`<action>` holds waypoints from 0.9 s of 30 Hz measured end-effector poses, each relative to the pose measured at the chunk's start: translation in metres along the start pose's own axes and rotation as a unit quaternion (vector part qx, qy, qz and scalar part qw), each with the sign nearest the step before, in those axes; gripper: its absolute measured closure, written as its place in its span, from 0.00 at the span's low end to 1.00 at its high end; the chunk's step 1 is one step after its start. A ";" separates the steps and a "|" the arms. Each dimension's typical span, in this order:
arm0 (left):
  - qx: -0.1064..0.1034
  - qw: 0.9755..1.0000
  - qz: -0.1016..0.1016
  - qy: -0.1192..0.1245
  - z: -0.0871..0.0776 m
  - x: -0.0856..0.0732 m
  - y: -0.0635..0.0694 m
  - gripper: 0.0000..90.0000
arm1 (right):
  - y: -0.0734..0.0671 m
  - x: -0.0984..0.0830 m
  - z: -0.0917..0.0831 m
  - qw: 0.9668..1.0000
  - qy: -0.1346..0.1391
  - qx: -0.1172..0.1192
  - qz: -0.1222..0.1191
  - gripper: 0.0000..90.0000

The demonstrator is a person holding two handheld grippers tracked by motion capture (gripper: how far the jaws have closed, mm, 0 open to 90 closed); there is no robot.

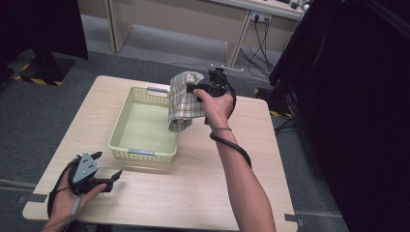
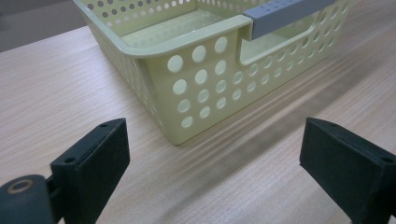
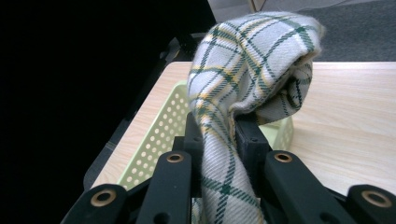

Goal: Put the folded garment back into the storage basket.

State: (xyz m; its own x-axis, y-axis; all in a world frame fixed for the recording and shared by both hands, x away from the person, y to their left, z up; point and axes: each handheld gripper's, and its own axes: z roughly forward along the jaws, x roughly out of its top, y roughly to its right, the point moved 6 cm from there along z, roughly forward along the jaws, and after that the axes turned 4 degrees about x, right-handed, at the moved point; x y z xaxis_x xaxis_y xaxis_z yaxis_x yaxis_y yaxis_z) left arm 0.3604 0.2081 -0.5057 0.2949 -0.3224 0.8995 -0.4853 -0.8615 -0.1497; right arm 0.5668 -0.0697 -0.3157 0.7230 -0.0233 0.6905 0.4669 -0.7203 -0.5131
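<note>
My right claw (image 1: 193,88) pinches cloth (image 1: 183,101) hanging long-axis down; basket (image 1: 126,126) at 8 o'clock below; left claw (image 1: 107,168) wide, idle.

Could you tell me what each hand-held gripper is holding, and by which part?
The right hand-held gripper pinches the plaid cloth at a bunched fold, above the basket. The left hand-held gripper is open and holds nothing.

Lab or office, wooden table (image 1: 203,183), grey carpet (image 1: 38,116), wall sockets (image 1: 261,18), cables (image 1: 258,50)
</note>
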 end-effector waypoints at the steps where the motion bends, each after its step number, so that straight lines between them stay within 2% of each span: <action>1: 0.000 1.000 0.000 0.000 0.000 0.000 0.000 0.09 | -0.002 0.000 0.002 1.000 -0.001 0.002 0.001 0.87; 27: -0.003 1.000 0.000 0.003 0.000 0.000 0.000 0.09 | -0.029 -0.007 0.051 1.000 -0.009 0.015 0.016 0.87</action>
State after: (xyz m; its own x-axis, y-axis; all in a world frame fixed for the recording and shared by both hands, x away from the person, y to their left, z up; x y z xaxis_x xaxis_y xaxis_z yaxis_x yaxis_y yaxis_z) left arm 0.3600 0.2082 -0.5054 0.2899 -0.3207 0.9017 -0.4904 -0.8589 -0.1478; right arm 0.5736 -0.0133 -0.3315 0.7461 -0.0328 0.6650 0.4587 -0.6987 -0.5491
